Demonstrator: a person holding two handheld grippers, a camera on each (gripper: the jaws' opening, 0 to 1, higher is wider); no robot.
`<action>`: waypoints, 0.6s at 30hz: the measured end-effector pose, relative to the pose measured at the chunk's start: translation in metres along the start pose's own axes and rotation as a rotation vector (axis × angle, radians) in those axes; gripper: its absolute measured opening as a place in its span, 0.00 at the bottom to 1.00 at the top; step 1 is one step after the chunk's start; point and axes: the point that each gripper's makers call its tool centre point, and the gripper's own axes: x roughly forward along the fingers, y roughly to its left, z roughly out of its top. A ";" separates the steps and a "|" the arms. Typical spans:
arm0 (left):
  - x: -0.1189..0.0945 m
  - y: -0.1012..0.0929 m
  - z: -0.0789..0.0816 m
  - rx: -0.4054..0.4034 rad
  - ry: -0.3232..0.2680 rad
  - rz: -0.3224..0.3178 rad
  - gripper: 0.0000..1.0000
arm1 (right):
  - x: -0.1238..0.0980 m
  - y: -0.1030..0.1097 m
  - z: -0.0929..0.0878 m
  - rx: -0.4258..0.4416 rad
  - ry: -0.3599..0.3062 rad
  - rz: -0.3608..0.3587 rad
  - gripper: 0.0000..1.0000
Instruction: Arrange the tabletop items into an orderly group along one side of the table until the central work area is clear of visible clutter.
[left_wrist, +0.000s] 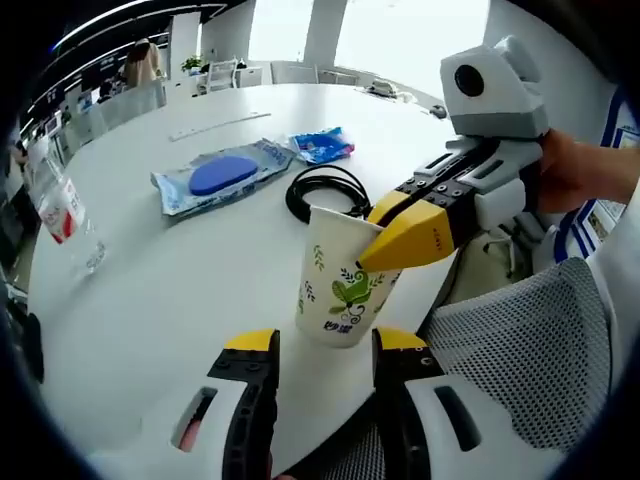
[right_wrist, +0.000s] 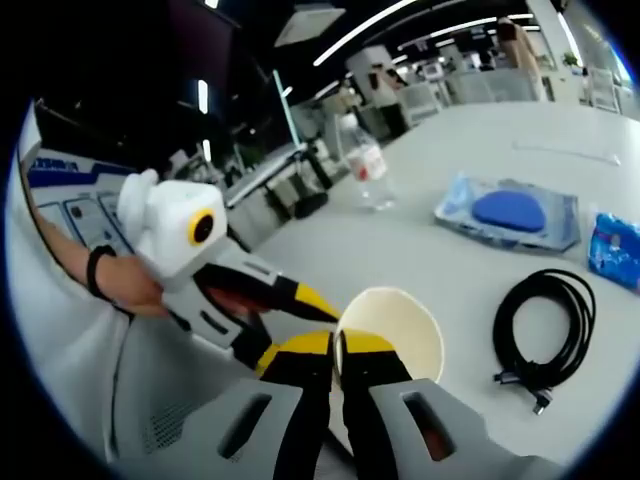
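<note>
Right claw (left_wrist: 385, 235) is pinching the paper cup's (left_wrist: 341, 280) rim while the left claw (left_wrist: 322, 345) is gaping empty just near it; keeping the cup upright should be helping on the worktop (left_wrist: 180, 290).

A white paper cup with a green leaf print (left_wrist: 343, 290) stands upright and empty near the white round table's (left_wrist: 170, 300) edge. Behind it lies a coiled black cable (left_wrist: 327, 190), then a clear packet holding a blue oval pad (left_wrist: 222, 176) and a small blue wrapper (left_wrist: 322, 145); a clear plastic bottle with a red label (left_wrist: 58, 205) stands well apart.
</note>
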 end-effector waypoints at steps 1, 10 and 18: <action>-0.001 0.002 0.000 -0.017 -0.006 0.008 0.35 | 0.003 0.000 0.003 -0.008 0.002 0.005 0.00; -0.016 0.023 -0.002 -0.160 -0.066 0.068 0.36 | 0.025 -0.003 0.022 -0.104 0.040 0.030 0.00; -0.029 0.041 -0.001 -0.271 -0.124 0.120 0.36 | 0.054 -0.012 0.049 -0.257 0.090 0.049 0.00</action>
